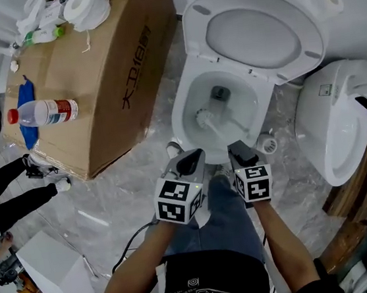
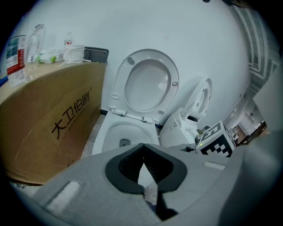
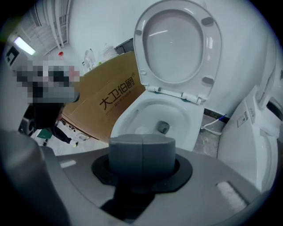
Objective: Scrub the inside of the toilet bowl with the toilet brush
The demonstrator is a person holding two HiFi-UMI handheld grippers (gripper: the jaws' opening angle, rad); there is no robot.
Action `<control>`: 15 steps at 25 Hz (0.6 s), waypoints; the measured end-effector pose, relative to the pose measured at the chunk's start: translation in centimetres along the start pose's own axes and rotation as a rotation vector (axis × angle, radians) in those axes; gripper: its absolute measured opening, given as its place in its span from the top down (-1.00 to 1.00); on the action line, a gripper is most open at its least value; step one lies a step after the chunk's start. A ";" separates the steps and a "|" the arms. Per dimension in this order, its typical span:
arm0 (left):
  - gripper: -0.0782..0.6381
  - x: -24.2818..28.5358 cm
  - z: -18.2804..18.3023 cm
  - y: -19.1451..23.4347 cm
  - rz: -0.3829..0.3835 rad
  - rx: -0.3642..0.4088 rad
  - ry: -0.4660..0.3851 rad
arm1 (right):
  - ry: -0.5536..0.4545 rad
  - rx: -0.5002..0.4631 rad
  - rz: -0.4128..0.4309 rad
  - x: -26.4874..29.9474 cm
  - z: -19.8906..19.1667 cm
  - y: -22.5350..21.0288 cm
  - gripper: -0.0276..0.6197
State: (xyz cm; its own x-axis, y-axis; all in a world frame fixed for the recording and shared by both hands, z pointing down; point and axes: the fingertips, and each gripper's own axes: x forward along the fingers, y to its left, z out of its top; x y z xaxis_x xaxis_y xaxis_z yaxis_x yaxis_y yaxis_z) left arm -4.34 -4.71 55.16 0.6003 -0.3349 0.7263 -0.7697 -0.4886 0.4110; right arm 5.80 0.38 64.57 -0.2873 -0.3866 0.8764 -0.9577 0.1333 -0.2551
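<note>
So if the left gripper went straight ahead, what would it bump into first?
Most likely the front rim of the toilet bowl, just ahead of the left gripper, though depth is unclear.

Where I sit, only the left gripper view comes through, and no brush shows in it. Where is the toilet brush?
Observer: The head view shows the toilet brush with its bristle head down inside the toilet bowl, beside the drain.
Operator: What holds it?
Observer: Its handle runs back to the right gripper, and the right gripper view shows those jaws closed.
Operator: And where is my left gripper against the bowl?
Observer: The left gripper points at the bowl's near rim, beside the right one, and holds no part of the brush.
</note>
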 end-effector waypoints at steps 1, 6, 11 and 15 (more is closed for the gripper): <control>0.79 0.1 0.0 0.0 -0.005 0.005 0.006 | 0.003 0.004 -0.003 0.3 0.0 -0.1 0.45; 0.79 0.6 0.1 0.4 -0.039 0.041 0.046 | -0.014 0.045 -0.026 1.9 1.0 -0.4 0.45; 0.79 1.0 0.1 0.7 -0.082 0.094 0.089 | -0.045 0.076 -0.051 3.3 3.4 -0.5 0.45; 0.79 1.3 0.3 1.1 -0.108 0.133 0.117 | -0.070 0.059 -0.091 4.3 4.9 -1.7 0.45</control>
State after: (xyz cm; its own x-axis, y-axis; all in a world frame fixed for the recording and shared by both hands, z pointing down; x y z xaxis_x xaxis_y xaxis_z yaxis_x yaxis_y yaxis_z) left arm -4.33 -5.94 56.33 0.6426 -0.1828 0.7441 -0.6622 -0.6210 0.4194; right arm 6.12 -5.96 66.76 -0.1980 -0.4577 0.8668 -0.9786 0.0414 -0.2017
